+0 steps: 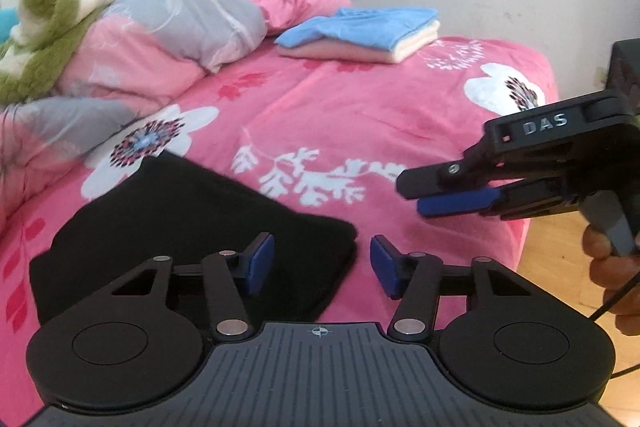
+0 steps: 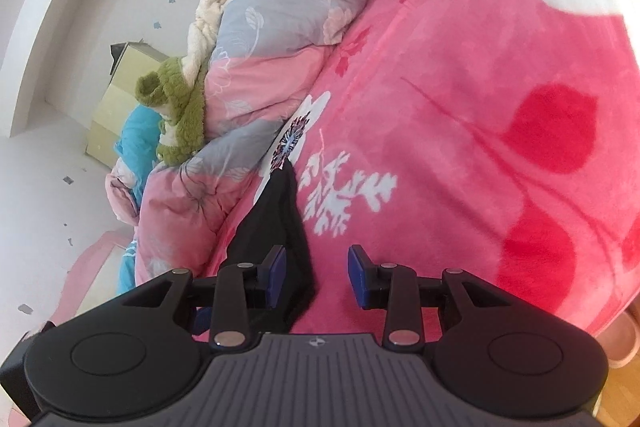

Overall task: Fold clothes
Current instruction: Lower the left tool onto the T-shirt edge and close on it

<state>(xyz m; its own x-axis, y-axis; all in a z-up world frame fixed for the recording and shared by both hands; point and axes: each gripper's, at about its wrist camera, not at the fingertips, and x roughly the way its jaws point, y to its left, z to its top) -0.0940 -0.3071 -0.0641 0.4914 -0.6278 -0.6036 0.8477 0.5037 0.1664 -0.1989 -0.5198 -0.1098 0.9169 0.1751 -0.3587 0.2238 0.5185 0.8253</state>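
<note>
The black garment (image 1: 192, 227) lies folded in a compact rectangle at the bed's (image 1: 360, 99) near left edge. Both the left gripper (image 1: 322, 263) and right gripper (image 2: 316, 277) hover spread and empty above it. 2 folded pieces (image 1: 360, 35) are stacked far right, seemingly as a finished pile.

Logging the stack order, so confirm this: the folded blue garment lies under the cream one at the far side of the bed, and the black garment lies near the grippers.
Wrong on the order. The blue garment lies on top of the cream one, as the left wrist view shows. The black garment does lie near the grippers.
</note>
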